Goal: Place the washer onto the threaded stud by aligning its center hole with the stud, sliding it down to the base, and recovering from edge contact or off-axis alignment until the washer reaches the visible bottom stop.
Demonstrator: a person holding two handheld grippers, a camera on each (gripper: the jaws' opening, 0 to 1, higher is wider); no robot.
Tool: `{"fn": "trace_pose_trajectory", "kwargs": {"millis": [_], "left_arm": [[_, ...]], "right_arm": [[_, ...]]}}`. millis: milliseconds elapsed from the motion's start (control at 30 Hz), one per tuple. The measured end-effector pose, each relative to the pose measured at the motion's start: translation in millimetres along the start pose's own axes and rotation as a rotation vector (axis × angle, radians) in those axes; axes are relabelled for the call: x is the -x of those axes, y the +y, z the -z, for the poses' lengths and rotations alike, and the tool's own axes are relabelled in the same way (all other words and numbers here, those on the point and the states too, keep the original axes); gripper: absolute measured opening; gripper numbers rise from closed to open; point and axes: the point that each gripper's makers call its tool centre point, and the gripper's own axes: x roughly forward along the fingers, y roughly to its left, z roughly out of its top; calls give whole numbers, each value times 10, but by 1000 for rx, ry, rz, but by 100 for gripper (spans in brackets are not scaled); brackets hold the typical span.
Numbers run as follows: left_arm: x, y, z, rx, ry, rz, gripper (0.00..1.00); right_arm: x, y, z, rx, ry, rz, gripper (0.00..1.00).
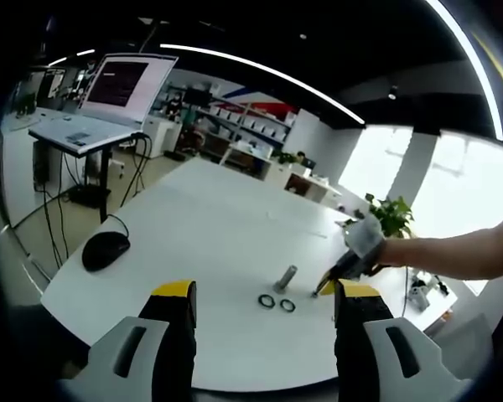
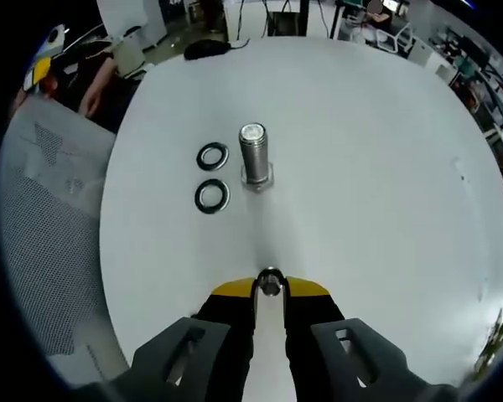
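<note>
Our right gripper (image 2: 270, 286) is pinched shut on a washer (image 2: 270, 283), edge-on just above the white worktop (image 2: 360, 167). The left gripper (image 1: 264, 303) is wide open, empty. The threaded stud (image 2: 253, 155) stands upright near two spare washers (image 2: 212, 176); a mouse (image 1: 106, 249) and a laptop (image 1: 117, 92) sit further back.

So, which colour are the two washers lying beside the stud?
Black, both washers; clearest in the right gripper view, next to the silver stud.

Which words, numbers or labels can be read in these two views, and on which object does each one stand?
None can be read.
The laptop screen shows lines of text, too small and blurred to read.
The threaded stud, the washers and the right gripper carry no visible marking.
</note>
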Motion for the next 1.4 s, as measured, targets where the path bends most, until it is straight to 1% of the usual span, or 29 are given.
{"fn": "trace_pose_trajectory", "kwargs": {"millis": [200,433,467,500,567,700,800,1000,1100,1133,1233,1400], "left_arm": [[0,6,-7,4,-5,-3,66],[-2,3,-9,5,-4,-1,66],[-1,4,-13,6,-6,-2,66],[-1,4,-16,8,-8,-2,66],[-1,5,-15,9,-7,-2,66],[-5,-3,-9,5,-2,2,66],[-7,-8,-6,3,0,5,66],[-10,-44,-6,-8,-2,19,66],[-6,-41,-19,-11,-11,16,70],[-6,-44,-22,-11,-13,18,70],[-6,-106,-46,-16,-27,53,70],[-9,-123,-45,-18,-26,63,70]], "right_arm": [[-47,10,18,-2,10,-5,13],[-42,19,16,-16,11,-9,14],[-40,21,13,-16,10,-10,14],[-35,21,16,-17,10,-6,17],[1,19,13,-30,4,5,21],[122,23,33,-58,-19,25,21],[211,102,87,-85,-32,25,21],[290,245,242,-121,-38,41,21],[316,345,308,-133,-33,41,21],[318,357,315,-135,-33,40,21],[305,432,347,-141,-29,35,21],[226,572,427,-148,-11,12,21]]}}
